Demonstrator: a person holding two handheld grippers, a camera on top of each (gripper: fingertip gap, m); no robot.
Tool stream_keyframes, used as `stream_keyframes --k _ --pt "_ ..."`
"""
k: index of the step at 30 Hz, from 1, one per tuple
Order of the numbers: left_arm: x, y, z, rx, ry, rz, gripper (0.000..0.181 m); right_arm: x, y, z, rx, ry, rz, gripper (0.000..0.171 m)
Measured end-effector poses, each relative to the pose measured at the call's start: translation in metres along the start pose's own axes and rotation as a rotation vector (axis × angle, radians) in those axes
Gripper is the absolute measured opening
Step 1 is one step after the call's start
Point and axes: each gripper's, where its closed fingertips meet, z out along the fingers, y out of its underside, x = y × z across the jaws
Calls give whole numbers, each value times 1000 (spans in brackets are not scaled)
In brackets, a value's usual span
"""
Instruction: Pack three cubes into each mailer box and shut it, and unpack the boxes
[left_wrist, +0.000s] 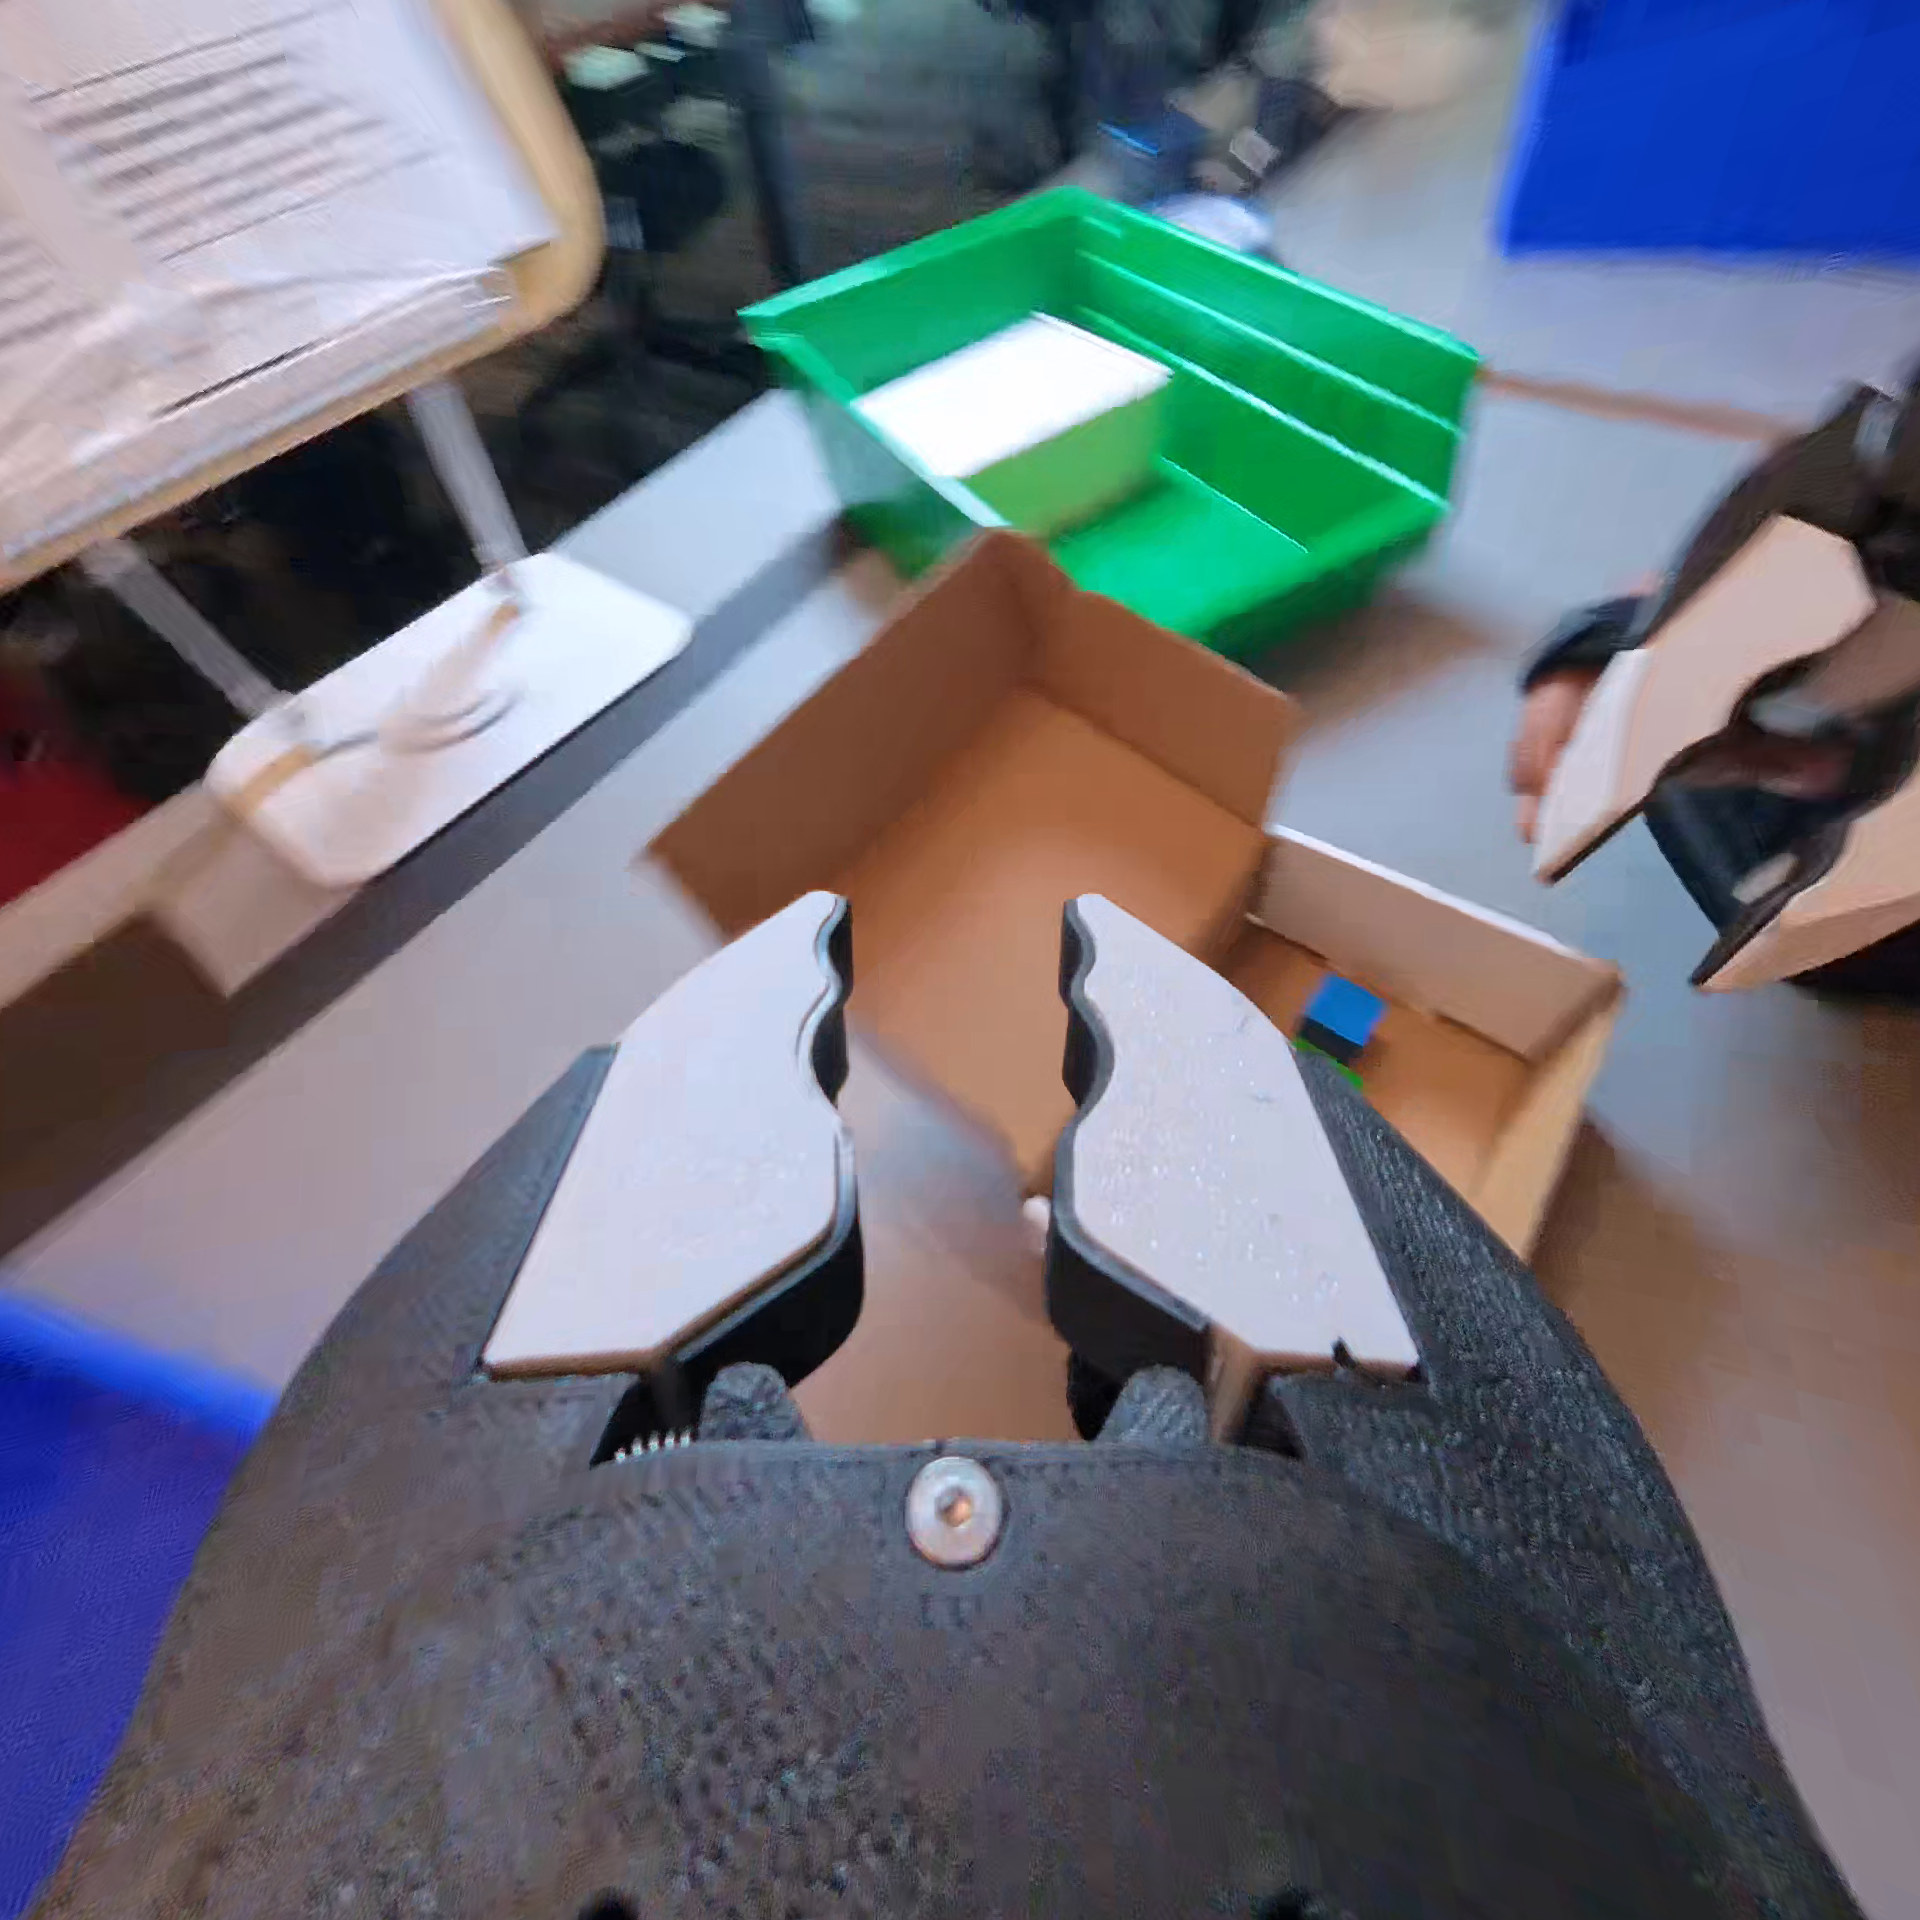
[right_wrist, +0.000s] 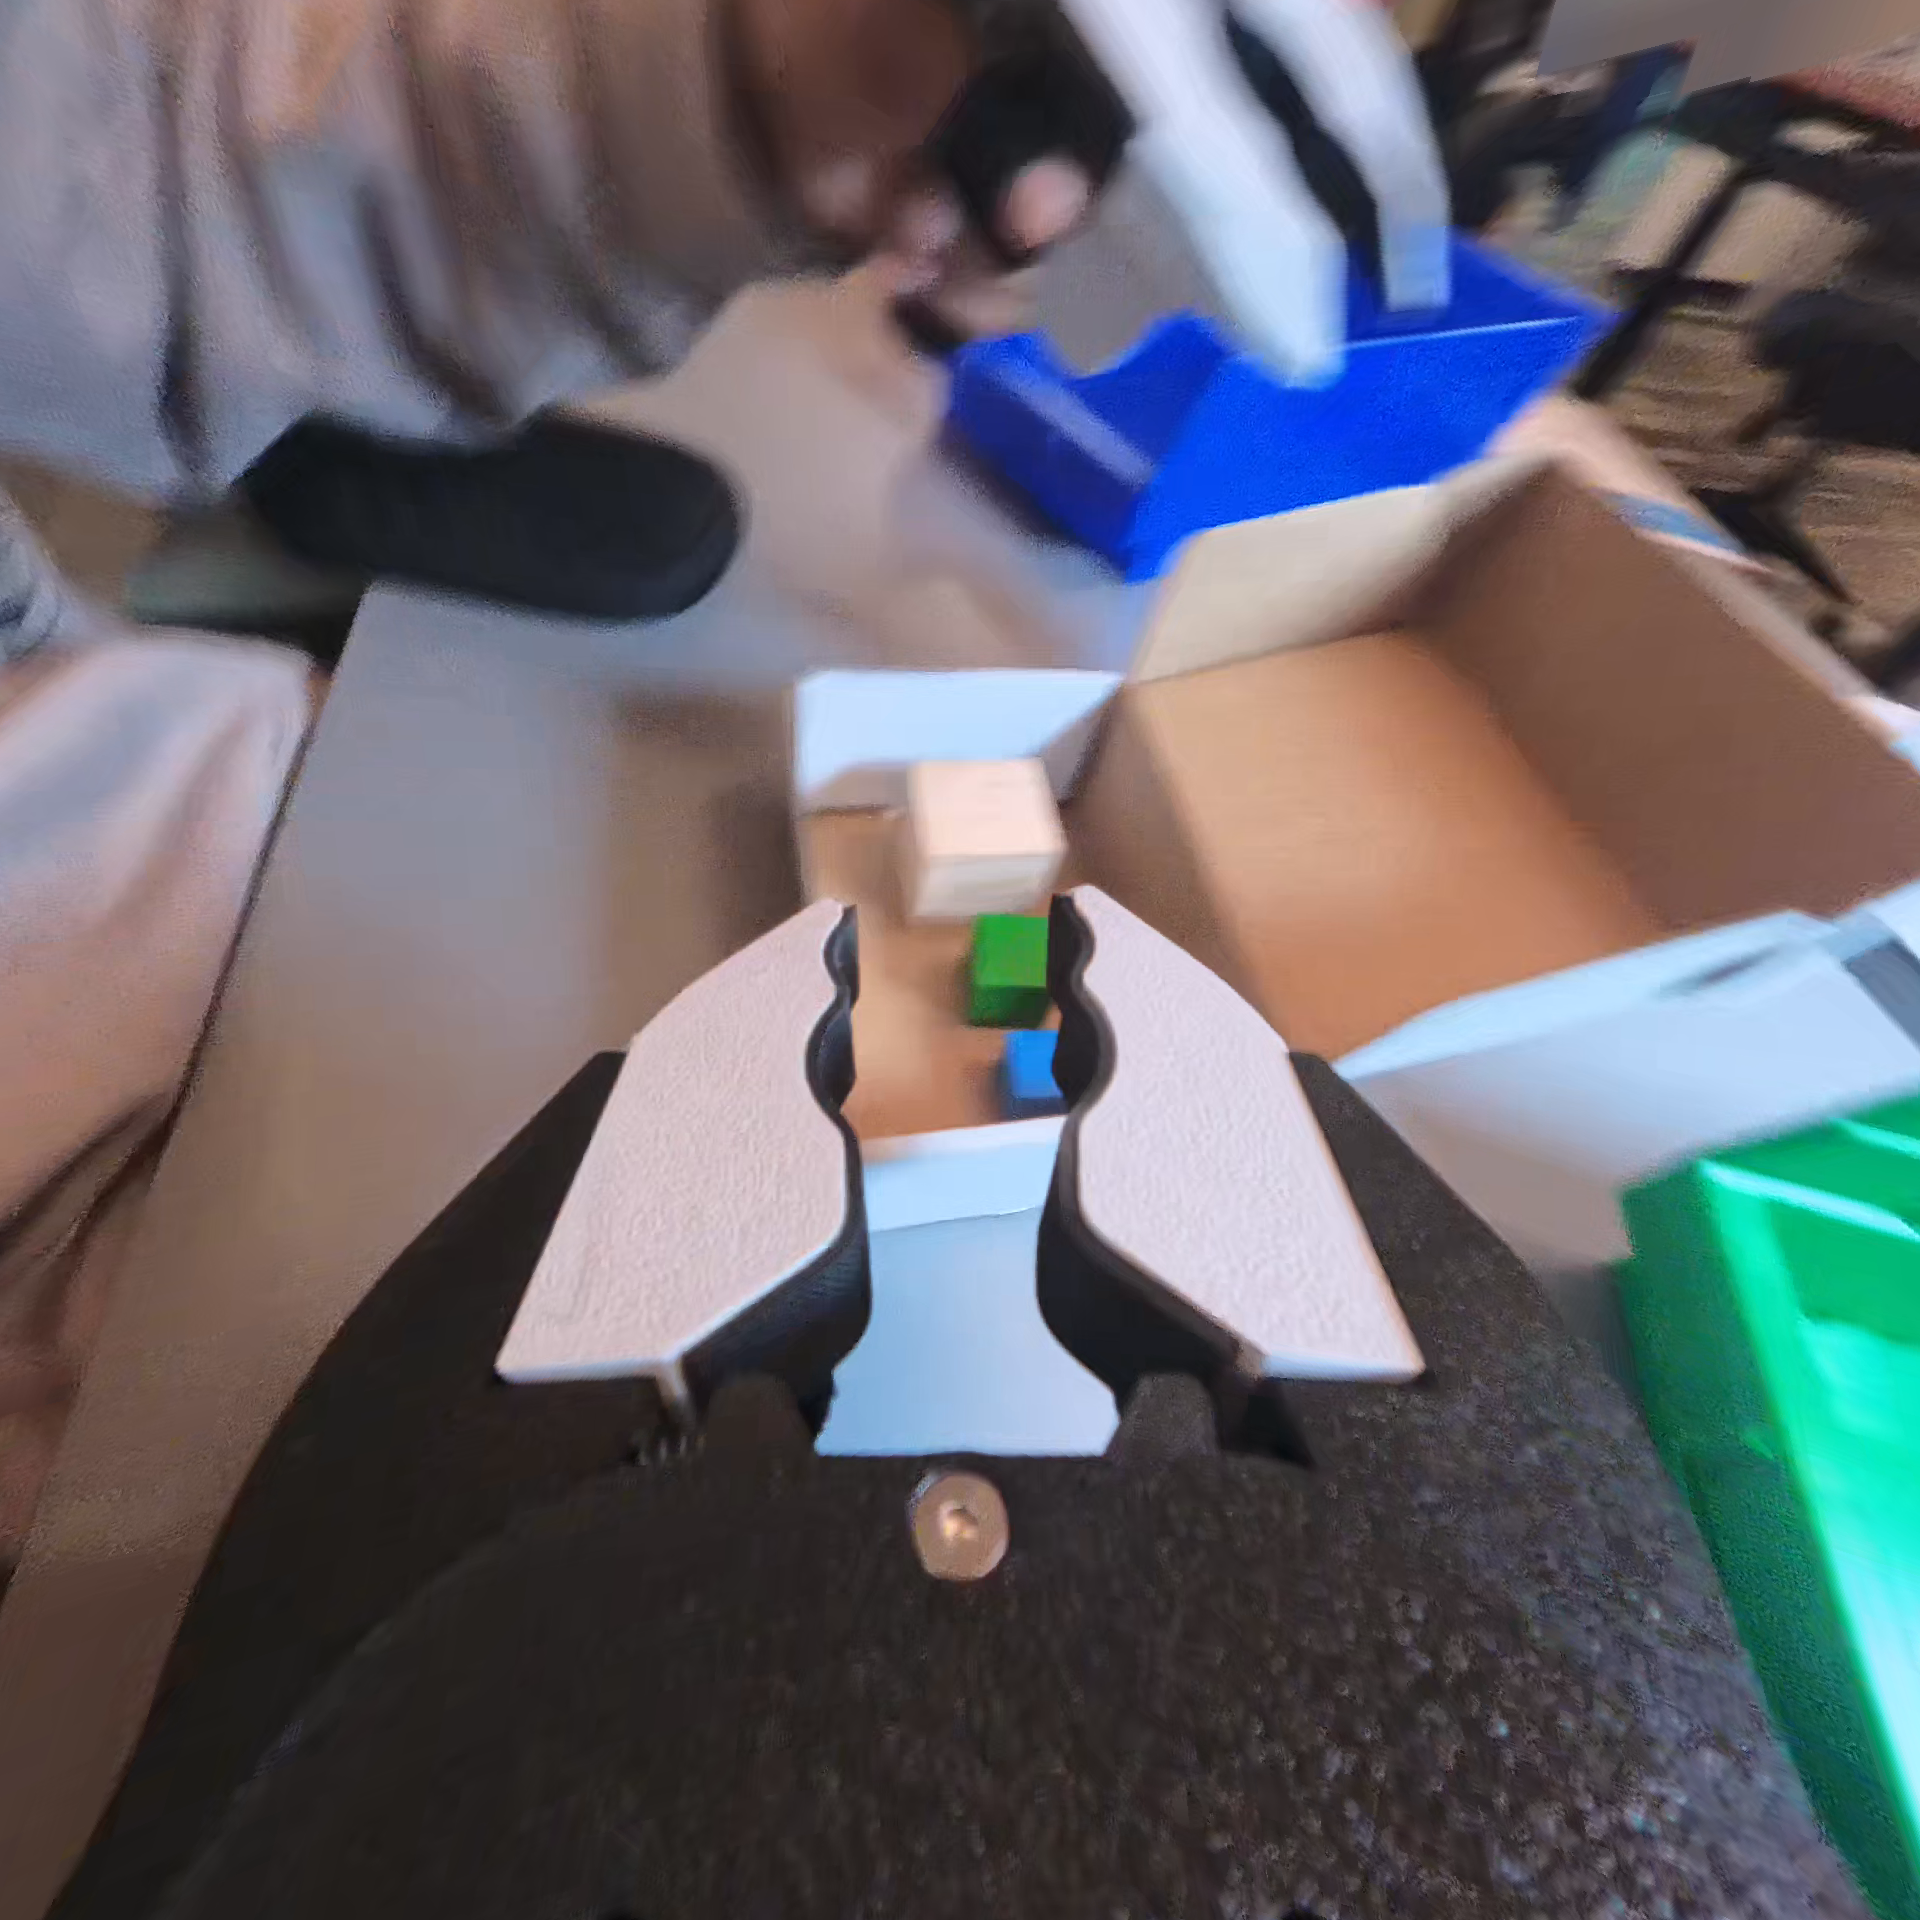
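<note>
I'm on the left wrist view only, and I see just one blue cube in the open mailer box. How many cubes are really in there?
Observer: Three. The right wrist view shows a pale wooden cube, a green cube and the blue cube in the mailer box.
Operator: Is the right gripper holding any of them?
Observer: No. The right gripper has its jaws apart and nothing between them.
Operator: How do the cubes lie?
Observer: Roughly in a row: blue nearest the right gripper, green next, the wooden one farthest and clearly the biggest.
</note>
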Motion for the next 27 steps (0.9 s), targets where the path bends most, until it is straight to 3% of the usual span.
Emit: stream_keyframes --k 1,4,8,11,12,16,20,23,27 --pt "-19 8 -7 29 -50 -97 38 20 -4 -5 34 73 66 35" --pt "-39 36 -13 63 -42 -333 41 77 3 -15 67 269 309 37" --pt "-28 52 6 98 69 -489 40 106 21 -4 89 305 591 43" --pt "-7 52 19 112 171 -504 27 104 22 7 103 312 578 23" --pt "-1 49 18 137 193 -490 18 103 21 8 97 325 538 17" --pt "14 47 9 158 173 -275 16 88 17 7 57 334 301 18" --pt "47 59 -9 140 262 -17 11 45 21 2 -4 115 154 21" --pt "67 87 -16 47 337 148 20 14 38 -1 -104 -60 134 34" --pt "71 107 -32 -55 428 168 30 -3 44 -10 -140 -180 141 43"
